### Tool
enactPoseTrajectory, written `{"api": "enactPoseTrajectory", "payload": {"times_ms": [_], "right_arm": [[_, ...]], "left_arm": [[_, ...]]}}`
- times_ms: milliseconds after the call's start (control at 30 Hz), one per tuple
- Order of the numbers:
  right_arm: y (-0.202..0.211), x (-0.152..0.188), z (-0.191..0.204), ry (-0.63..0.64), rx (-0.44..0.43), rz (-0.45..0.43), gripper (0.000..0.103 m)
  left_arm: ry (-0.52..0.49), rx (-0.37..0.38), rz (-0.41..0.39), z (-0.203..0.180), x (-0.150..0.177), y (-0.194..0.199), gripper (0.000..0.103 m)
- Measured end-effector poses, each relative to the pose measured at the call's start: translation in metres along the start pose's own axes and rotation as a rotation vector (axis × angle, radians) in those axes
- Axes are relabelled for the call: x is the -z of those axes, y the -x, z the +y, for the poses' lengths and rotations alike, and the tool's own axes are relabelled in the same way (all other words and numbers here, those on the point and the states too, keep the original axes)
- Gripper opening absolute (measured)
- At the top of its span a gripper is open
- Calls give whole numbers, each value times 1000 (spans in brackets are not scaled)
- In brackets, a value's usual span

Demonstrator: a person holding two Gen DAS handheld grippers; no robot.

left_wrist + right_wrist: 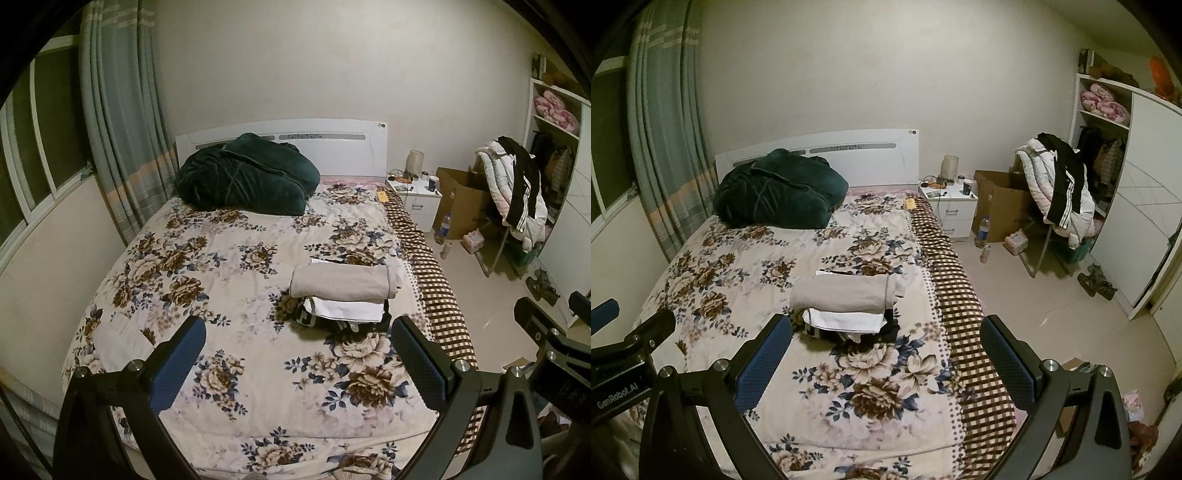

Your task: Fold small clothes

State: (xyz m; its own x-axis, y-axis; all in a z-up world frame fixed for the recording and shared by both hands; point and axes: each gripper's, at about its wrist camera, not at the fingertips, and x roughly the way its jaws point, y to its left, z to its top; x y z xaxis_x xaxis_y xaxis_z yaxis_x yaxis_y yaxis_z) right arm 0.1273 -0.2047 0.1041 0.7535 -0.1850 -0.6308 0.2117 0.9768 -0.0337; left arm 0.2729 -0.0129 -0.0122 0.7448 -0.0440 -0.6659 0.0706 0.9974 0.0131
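Holding both the left gripper (pixel 299 369) and right gripper (pixel 886 365) spread wide and empty above the bed (pixel 713 258), you'll find the stacked clothes (pixel 846 306) near its right edge soft, light and floppy, so pinch a folded edge.

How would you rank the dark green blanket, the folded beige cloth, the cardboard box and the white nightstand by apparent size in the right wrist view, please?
1. dark green blanket
2. folded beige cloth
3. cardboard box, partly hidden
4. white nightstand
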Motion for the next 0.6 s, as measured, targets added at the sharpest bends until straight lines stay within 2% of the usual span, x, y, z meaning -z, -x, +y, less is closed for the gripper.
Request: {"api": "enactPoseTrajectory", "payload": {"times_ms": [600], "right_arm": [[-1,6,2,0,-9,0,103]], "left_arm": [[1,-11,-12,9,1,9,103]]}}
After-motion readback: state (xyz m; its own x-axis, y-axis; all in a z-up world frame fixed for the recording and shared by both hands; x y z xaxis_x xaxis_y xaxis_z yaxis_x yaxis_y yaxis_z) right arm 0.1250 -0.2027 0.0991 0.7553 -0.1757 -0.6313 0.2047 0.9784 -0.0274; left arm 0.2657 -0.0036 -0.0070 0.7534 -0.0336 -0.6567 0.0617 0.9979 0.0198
